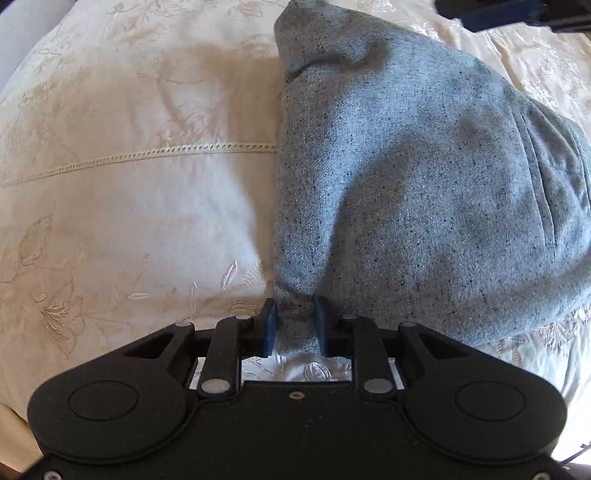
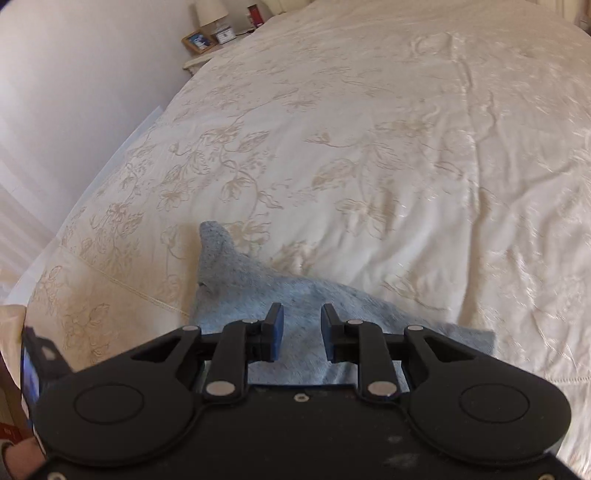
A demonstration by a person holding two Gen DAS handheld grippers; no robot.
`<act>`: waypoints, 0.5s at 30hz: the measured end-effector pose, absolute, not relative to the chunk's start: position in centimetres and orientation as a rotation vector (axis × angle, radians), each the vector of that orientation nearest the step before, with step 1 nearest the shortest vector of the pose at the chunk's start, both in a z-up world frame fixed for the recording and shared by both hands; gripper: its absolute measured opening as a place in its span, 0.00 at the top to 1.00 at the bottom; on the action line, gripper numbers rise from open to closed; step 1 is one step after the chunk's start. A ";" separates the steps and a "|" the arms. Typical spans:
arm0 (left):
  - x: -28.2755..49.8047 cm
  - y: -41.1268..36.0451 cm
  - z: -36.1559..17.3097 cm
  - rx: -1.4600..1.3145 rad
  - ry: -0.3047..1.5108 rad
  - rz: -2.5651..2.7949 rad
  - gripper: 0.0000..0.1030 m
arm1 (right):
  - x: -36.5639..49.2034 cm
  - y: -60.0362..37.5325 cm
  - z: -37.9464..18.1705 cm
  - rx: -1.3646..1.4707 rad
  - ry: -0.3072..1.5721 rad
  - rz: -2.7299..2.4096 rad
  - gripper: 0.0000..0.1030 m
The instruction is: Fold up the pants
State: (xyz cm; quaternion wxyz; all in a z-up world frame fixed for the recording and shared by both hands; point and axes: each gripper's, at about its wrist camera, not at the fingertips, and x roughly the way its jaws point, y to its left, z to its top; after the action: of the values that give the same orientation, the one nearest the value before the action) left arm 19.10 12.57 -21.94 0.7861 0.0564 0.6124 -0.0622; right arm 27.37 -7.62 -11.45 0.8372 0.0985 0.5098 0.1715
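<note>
Grey speckled pants (image 1: pixel 424 177) are lying bunched on a cream embroidered bedspread (image 1: pixel 129 221), already doubled into a thick wedge with one corner sticking up at the far end. The left gripper (image 1: pixel 295 321) is sitting at the near corner of the fabric, jaws narrowly parted with a fold of cloth running between them; the pads look to be flanking it rather than pinching hard, so I am reading it as let go or nearly so. The right gripper (image 2: pixel 302 332) is hovering over the same pants (image 2: pixel 258 295), jaws moderately apart, nothing pressed between the pads, fabric only showing below the gap.

Risks, as a judgement:
- Cloth may be snagging on the left pads if that hand lifts away, dragging the corner and undoing the fold.
- The raised far corner is likely springing back, leaving the stack uneven.
- The bedspread is soft and wrinkled, so a low pinch could be catching it along with the pants.
- The right-wrist view is motion-blurred, so edge alignment is hard to judge.

Around: a nightstand (image 2: pixel 195 61) at the far bedside is carrying a lamp (image 2: pixel 210 13) and a picture frame (image 2: pixel 199 40), well apart from the work. Nothing is blocking the pants; the bed surface beyond is free for laying them flat.
</note>
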 end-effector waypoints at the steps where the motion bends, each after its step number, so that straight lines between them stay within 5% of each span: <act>1: 19.3 12.9 -22.1 0.092 1.329 -0.125 0.71 | 28.6 -6.1 -11.4 0.189 1.080 0.390 0.76; 7: 19.7 14.7 -22.6 -0.046 1.341 -0.087 0.70 | 33.8 2.8 -13.9 0.124 1.186 0.650 0.73; 12: 18.6 14.6 -22.4 0.002 1.300 -0.097 0.69 | 36.8 7.7 -18.3 -0.153 1.241 0.623 0.86; 15: 18.0 14.3 -22.0 0.021 1.292 -0.102 0.70 | 39.6 6.8 -19.4 -0.200 1.192 0.484 0.83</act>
State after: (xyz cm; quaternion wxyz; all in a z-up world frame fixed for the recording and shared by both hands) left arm 18.04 14.32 -21.98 0.7972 0.0098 0.6018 -0.0476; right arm 39.60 6.81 -19.41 0.7955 -0.0929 0.5549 0.2251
